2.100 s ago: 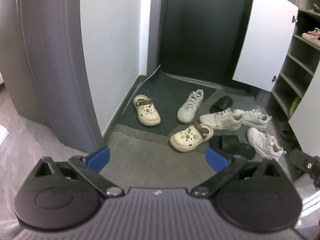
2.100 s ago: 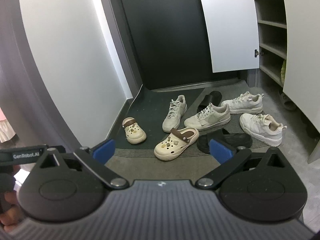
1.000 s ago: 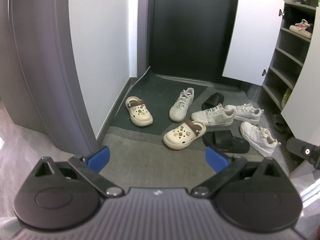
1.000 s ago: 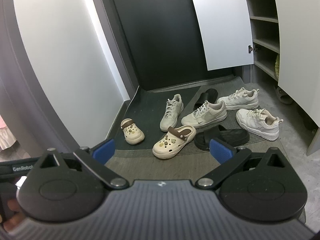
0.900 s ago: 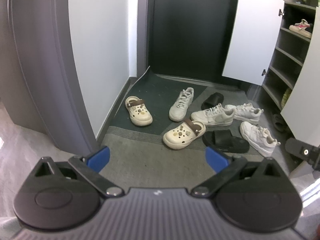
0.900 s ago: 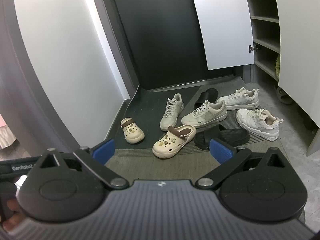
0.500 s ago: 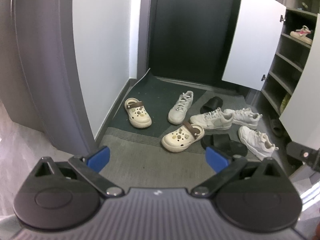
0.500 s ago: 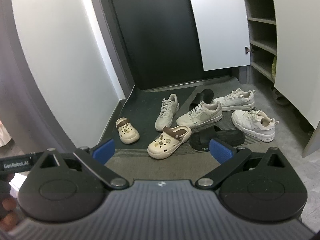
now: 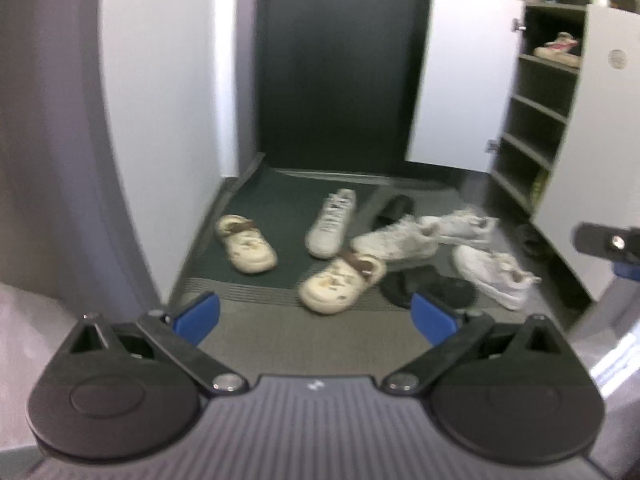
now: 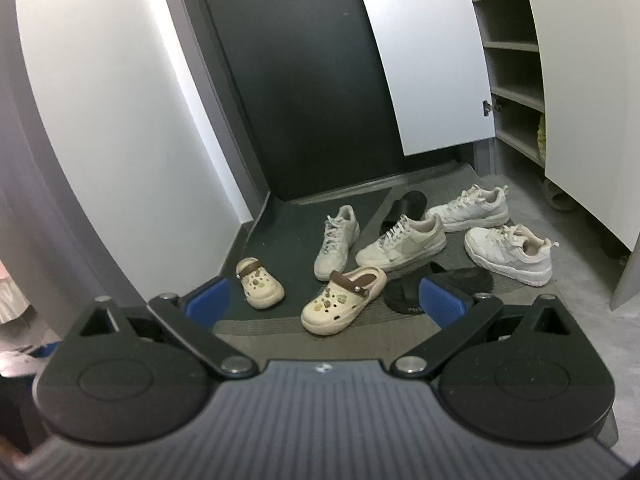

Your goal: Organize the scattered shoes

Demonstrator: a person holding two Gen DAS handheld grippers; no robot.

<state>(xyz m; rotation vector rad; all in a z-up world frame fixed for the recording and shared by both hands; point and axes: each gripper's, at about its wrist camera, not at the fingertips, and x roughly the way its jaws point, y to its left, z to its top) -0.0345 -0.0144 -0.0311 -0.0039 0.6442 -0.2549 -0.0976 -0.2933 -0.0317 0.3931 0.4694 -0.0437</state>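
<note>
Right wrist view: my right hand-held gripper (image 10: 326,294) is wide open and empty; left hand-held gripper (image 9: 314,316) likewise. Shoes scattered on the doormat (image 10: 280,224): two cream clogs (image 10: 343,300) at its near edge, white sneakers (image 10: 402,242) and black slides (image 10: 460,280) toward its right edge, by the open shoe cabinet (image 10: 516,80).

Each gripper is a dark grey ribbed housing flanked by 2 round black discs. From these, black link bars with silver rivets run forward to blue finger pads. The left gripper (image 9: 315,316) and right gripper (image 10: 326,298) look alike, each with a small white mark on its housing.
</note>
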